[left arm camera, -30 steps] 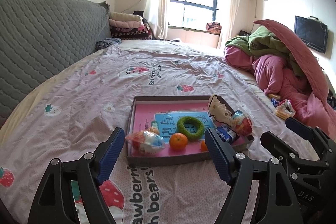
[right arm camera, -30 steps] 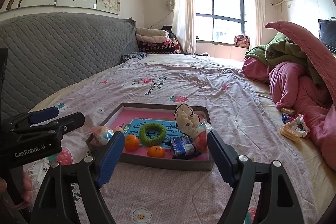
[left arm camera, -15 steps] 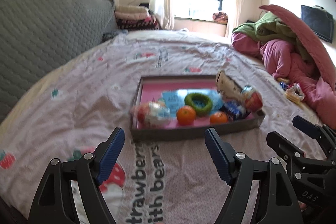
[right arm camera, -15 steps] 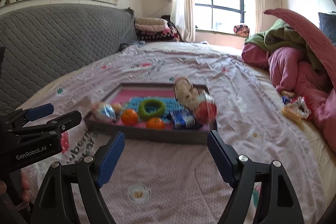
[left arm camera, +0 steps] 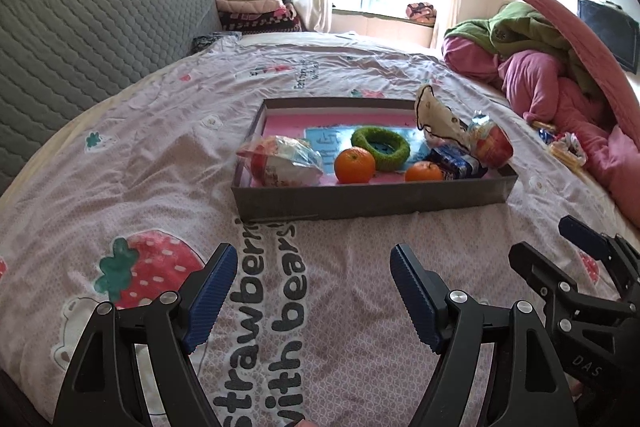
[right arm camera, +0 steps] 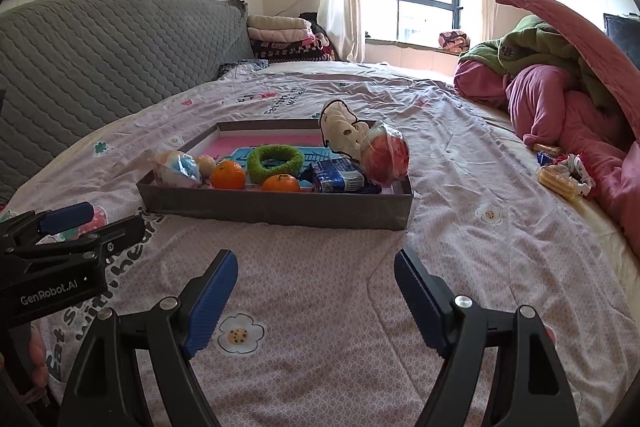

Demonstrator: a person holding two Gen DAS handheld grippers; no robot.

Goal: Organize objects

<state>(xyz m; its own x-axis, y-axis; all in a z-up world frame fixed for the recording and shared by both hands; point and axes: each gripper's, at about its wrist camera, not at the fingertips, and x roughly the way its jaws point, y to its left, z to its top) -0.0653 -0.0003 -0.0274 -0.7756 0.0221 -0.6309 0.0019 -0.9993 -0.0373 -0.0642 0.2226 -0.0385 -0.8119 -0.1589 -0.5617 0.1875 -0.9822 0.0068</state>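
A shallow grey tray (left arm camera: 368,201) (right arm camera: 280,211) with a pink floor rests on the bed. Inside lie a green ring (left arm camera: 381,147) (right arm camera: 275,162), two oranges (left arm camera: 354,166) (right arm camera: 228,175), a blue carton (left arm camera: 454,163) (right arm camera: 340,179), a red-and-white snack bag (left arm camera: 286,163), a wrapped red fruit (left arm camera: 494,143) (right arm camera: 386,155) and a cream plush (left arm camera: 436,115) (right arm camera: 340,131). My left gripper (left arm camera: 314,289) stands open over the bedsheet, well short of the tray. My right gripper (right arm camera: 314,291) is also open and empty, below the tray's near wall.
A pink and green heap of bedding (left arm camera: 560,67) (right arm camera: 560,87) fills the right side. Loose snack packets (left arm camera: 564,147) (right arm camera: 564,175) lie beside it. A grey quilted headboard (left arm camera: 80,27) runs along the left. Folded blankets (right arm camera: 284,39) are stacked near the window.
Both grippers have drawn back from the tray toward the near edge of the bed; the tray now sits farther ahead. Both stay open, and the tray's contents have not moved.
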